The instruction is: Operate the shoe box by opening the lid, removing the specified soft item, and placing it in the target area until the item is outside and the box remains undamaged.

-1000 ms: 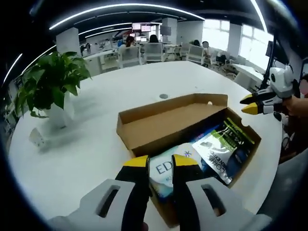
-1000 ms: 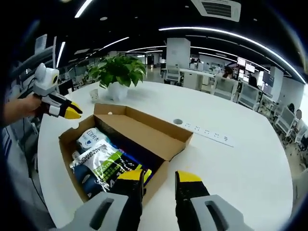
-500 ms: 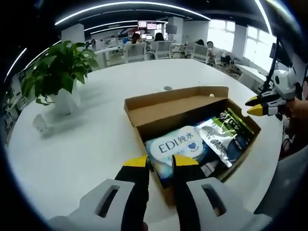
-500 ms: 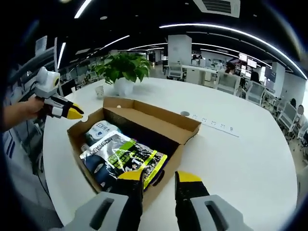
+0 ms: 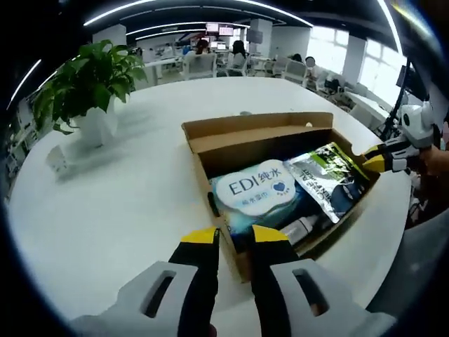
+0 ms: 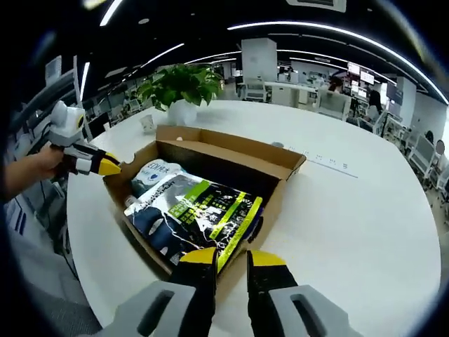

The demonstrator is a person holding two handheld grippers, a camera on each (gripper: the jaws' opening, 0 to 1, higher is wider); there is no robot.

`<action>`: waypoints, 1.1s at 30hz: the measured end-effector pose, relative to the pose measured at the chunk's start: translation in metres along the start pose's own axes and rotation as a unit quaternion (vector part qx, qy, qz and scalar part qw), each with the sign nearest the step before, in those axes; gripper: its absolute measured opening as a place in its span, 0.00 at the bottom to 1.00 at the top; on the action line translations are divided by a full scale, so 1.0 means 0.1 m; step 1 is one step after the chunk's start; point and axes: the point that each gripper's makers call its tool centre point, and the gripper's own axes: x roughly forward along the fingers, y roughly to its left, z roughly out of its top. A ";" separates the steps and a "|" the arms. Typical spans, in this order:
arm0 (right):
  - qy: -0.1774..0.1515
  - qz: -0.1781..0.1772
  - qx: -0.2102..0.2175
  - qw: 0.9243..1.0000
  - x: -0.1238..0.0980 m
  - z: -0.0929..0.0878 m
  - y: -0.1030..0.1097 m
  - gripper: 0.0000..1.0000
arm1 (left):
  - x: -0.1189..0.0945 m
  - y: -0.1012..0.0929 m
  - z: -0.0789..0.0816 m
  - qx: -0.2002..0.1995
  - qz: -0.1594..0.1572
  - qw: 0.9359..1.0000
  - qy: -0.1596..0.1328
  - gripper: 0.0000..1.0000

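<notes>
The brown cardboard shoe box (image 5: 223, 156) lies open on the white table, its lid (image 5: 256, 126) folded back on the far side. Inside lie a blue-and-white soft pack marked EDI (image 5: 256, 193) and a green, black and white packet (image 5: 328, 179). My left gripper (image 5: 235, 237) hovers just short of the box's near wall, jaws slightly apart and empty. In the right gripper view the packet (image 6: 203, 209) lies nearest and the EDI pack (image 6: 154, 174) behind it. My right gripper (image 6: 231, 258) hangs over the box's near edge (image 6: 151, 246), narrowly open and empty.
A potted plant (image 5: 88, 84) in a white pot stands at the back left of the round table (image 5: 119, 210). A white power strip (image 6: 330, 163) lies on the table beyond the box. Office desks and chairs fill the background. The table edge runs close behind both grippers.
Both views have drawn closer to the box and look more steeply into it. The right gripper's jaws have narrowed a little. The packs have not moved.
</notes>
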 end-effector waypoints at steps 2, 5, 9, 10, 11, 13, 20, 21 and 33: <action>-0.001 -0.002 0.005 1.000 0.00 0.00 0.00 0.11 | 0.01 0.00 -0.04 -0.004 0.000 1.000 0.005 0.13; -0.001 -0.006 0.011 1.000 0.00 0.01 0.00 0.10 | 0.01 0.02 -0.09 -0.002 0.004 1.000 0.009 0.10; -0.003 -0.008 0.014 1.000 0.00 0.01 0.00 0.09 | 0.01 0.02 -0.08 -0.018 0.004 1.000 0.006 0.09; -0.004 -0.009 0.021 1.000 0.00 0.01 0.00 0.08 | 0.01 0.02 -0.08 -0.017 0.005 1.000 0.006 0.09; -0.004 -0.008 0.024 1.000 0.00 0.01 0.00 0.08 | 0.01 0.03 -0.08 -0.017 0.006 1.000 0.006 0.08; -0.004 -0.007 0.025 1.000 0.00 0.01 0.01 0.08 | 0.00 0.03 -0.08 -0.021 0.009 1.000 0.004 0.07; -0.004 0.000 0.025 1.000 -0.02 -0.01 0.07 0.07 | -0.04 0.04 -0.12 -0.021 0.014 1.000 0.007 0.06; -0.004 0.001 0.024 1.000 -0.02 -0.01 0.09 0.07 | -0.05 0.05 -0.13 -0.020 0.015 1.000 0.008 0.06; -0.005 0.013 0.017 1.000 -0.05 -0.05 0.27 0.08 | -0.18 0.11 -0.24 -0.021 0.021 0.999 0.012 0.06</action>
